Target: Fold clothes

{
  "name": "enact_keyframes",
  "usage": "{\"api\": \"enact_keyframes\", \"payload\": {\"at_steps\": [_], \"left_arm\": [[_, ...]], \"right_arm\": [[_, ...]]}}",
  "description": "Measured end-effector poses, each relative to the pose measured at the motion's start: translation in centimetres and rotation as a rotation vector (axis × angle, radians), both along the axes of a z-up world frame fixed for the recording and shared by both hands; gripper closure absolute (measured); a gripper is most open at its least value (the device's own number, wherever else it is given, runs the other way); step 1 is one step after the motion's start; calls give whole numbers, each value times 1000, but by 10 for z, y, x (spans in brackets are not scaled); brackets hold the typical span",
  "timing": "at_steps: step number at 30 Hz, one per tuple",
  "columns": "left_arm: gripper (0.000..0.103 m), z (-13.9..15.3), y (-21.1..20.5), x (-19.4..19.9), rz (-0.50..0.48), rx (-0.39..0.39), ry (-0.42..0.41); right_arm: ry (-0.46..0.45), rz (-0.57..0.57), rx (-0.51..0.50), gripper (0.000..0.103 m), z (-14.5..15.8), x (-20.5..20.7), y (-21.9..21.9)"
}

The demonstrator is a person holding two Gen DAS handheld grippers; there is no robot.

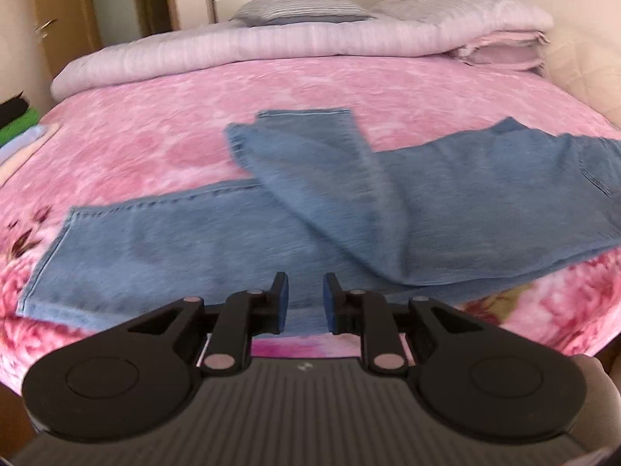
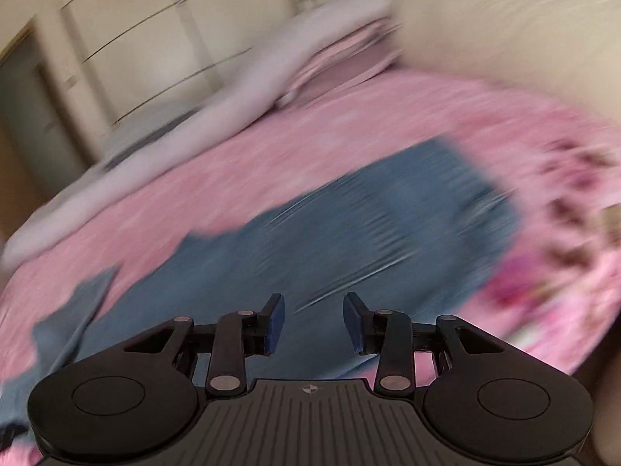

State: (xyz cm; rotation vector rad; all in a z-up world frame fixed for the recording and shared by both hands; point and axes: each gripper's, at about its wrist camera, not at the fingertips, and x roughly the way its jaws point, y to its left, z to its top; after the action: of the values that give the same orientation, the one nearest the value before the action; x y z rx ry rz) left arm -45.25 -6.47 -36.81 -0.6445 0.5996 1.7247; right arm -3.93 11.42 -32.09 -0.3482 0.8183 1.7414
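A big bed (image 1: 163, 124) with a pink flowery blanket fills both views. A pair of blue jeans (image 1: 446, 194) lies flat on it, in the middle of the left view and running out to about 3 o'clock. One leg goes out toward 9 o'clock. The other leg is folded back across it and points up toward 12 o'clock.

At the far end of the bed, near 12 o'clock, sits a long rolled pale quilt (image 1: 271, 44) with a striped pillow (image 1: 300, 9) behind it. Only the left view shows a wooden door (image 1: 58, 19) at 10 o'clock and a small stack of folded clothes (image 1: 19, 132) at 9 o'clock, with green and black ones in it.

The right view is very blurry. It shows the jeans (image 2: 368, 233) from the other end, with a cream wardrobe (image 2: 155, 50) at 11 o'clock.

The left claw (image 1: 305, 303) sits at 6 o'clock, over the near edge of the jeans. Its blue pads are a little way apart and nothing is between them. The right claw (image 2: 313, 324) is also at 6 o'clock in its own view. Its pads are wider apart and hold nothing.

A tiny mark sits on each claw's body, but it cannot be read as words.
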Motion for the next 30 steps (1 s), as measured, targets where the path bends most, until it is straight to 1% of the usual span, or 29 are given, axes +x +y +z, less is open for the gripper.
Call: {"api": "enact_keyframes", "payload": {"at_steps": [2,3,4,5,7,8,9,12,13,16,18,19,22,26,28,29,30], "left_arm": [[86,-4,-1,-14,7,-15,-18],[86,-7,-1,-22,8,-26,-36],[85,-9,0,-30,10,-38,-53],[85,-11,0,-38,11,-50,-70],[85,-15,0,-53,14,-73,-105],[85,-13,0,-59,12,-69,-121],[85,-9,0,-65,9,-62,-136],[85,1,7,-83,3,-35,-168],[85,3,12,-90,5,-29,-173],[85,3,33,-114,43,-22,-164],[85,2,46,-134,83,-27,-159],[85,2,51,-145,104,-28,-159],[86,2,60,-174,161,-31,-173],[86,-1,49,-200,214,-43,-206],[86,-4,39,-208,240,-59,-219],[86,-6,33,-211,251,-65,-228],[86,-7,27,-214,261,-69,-236]], "right_arm": [[59,62,-30,65,-16,-22,0],[91,75,-70,65,-29,-34,2],[90,79,-124,65,-39,-45,5],[43,79,-190,65,-50,-58,9],[-102,74,-162,65,-45,-83,7],[-171,82,-156,65,-38,-96,6],[-193,108,-115,65,-26,-111,6],[-64,228,-58,65,-6,-143,19],[-4,258,-76,65,-5,-157,30],[194,296,-208,65,-25,-194,70],[305,324,-282,65,-42,-219,96],[337,332,-304,65,-49,-230,107],[419,345,-378,65,-71,-263,138],[430,333,-430,65,-88,-301,170],[396,363,-438,65,-93,-320,175],[344,398,-415,75,-90,-330,171],[291,435,-389,99,-87,-339,167]]}}
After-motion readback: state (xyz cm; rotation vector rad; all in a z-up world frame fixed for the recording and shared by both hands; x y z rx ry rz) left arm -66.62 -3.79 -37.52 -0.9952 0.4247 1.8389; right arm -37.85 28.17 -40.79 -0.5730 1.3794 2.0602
